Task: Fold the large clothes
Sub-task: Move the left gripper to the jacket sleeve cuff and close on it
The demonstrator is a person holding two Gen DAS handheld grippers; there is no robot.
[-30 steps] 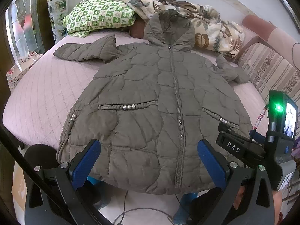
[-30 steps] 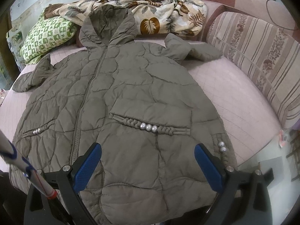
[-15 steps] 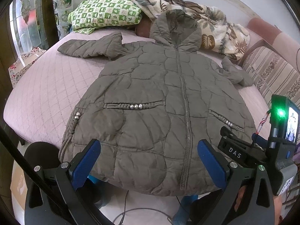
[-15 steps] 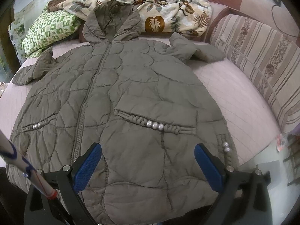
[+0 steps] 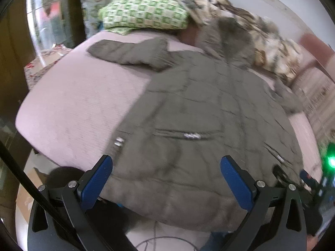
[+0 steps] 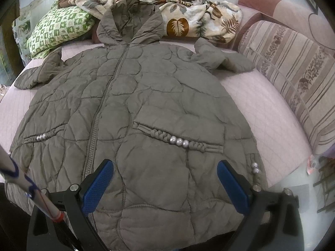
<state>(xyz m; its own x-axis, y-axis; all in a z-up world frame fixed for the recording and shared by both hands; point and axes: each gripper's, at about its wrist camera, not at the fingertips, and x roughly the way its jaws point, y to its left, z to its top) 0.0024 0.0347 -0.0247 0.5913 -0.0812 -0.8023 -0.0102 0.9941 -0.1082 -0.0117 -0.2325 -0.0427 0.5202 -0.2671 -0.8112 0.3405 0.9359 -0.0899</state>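
We see the left gripper (image 5: 166,179) with jaws wide apart and empty, over the hem of the quilted jacket (image 6: 134,113), which lies spread flat, zipped, on the pink bed (image 6: 257,100). The right gripper (image 6: 165,179) is likewise spread and empty. We judge the jacket puffy, soft and bulky, best pinched at a sleeve cuff (image 6: 240,64) or hem corner.

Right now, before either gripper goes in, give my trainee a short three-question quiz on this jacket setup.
1. True or false: the quilted jacket lies front side up with its zipper closed.
2. What does the hood rest against? A) leaf-print blanket B) striped cushion C) the floor
3. Fill in: the left gripper and right gripper both stand ____, holding nothing.

Key: 1 true; 2 A; 3 open.
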